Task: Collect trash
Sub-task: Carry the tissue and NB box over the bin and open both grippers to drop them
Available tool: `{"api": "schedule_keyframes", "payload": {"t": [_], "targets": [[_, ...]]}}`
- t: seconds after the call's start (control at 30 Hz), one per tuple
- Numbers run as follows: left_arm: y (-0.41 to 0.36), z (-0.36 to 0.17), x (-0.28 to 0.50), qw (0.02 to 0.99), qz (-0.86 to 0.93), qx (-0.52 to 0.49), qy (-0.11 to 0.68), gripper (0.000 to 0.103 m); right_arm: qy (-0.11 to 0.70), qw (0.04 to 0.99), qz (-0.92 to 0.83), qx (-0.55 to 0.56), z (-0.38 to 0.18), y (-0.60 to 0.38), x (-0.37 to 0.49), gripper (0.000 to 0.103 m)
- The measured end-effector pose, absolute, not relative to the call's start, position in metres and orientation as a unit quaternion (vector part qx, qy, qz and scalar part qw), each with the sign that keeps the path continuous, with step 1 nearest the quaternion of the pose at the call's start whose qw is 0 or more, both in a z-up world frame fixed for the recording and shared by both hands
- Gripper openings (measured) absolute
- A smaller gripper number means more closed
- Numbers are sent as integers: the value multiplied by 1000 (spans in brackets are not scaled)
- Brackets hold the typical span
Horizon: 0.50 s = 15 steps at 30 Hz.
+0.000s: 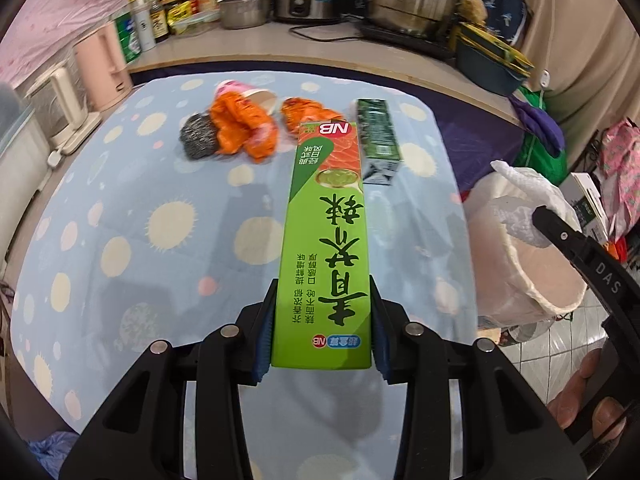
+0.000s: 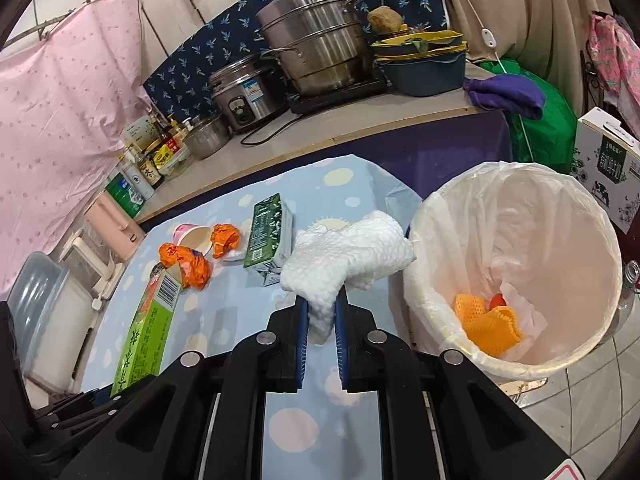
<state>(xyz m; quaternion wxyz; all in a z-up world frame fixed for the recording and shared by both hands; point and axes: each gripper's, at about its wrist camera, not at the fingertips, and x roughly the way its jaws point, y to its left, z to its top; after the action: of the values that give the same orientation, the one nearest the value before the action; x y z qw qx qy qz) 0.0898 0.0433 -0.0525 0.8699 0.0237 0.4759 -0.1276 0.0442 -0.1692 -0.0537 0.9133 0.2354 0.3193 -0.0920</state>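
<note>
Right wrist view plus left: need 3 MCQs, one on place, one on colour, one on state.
1. Where is the white lined trash bin?
A. on the table
B. on the tiled floor beside the blue spotted tablecloth
C. on the counter

2. What colour is the foam net inside the bin?
A. orange
B. purple
C. green

3. What does the left gripper hold?
A. nothing
B. a steel scourer
C. a long green carton

Answers:
1 B, the bin stands on floor tiles past the table edge.
2 A, orange mesh lies at the bottom.
3 C, both blue pads press the carton's sides, while the right gripper pinches a crumpled white paper towel.
</note>
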Motion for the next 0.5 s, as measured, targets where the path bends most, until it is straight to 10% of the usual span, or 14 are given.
{"api": "schedule_keyframes", "payload": {"t": [0.5], "targets": [[-42, -39, 68, 867, -192, 68, 454, 38, 293, 903, -160, 269, -57, -238, 4, 12]]}}
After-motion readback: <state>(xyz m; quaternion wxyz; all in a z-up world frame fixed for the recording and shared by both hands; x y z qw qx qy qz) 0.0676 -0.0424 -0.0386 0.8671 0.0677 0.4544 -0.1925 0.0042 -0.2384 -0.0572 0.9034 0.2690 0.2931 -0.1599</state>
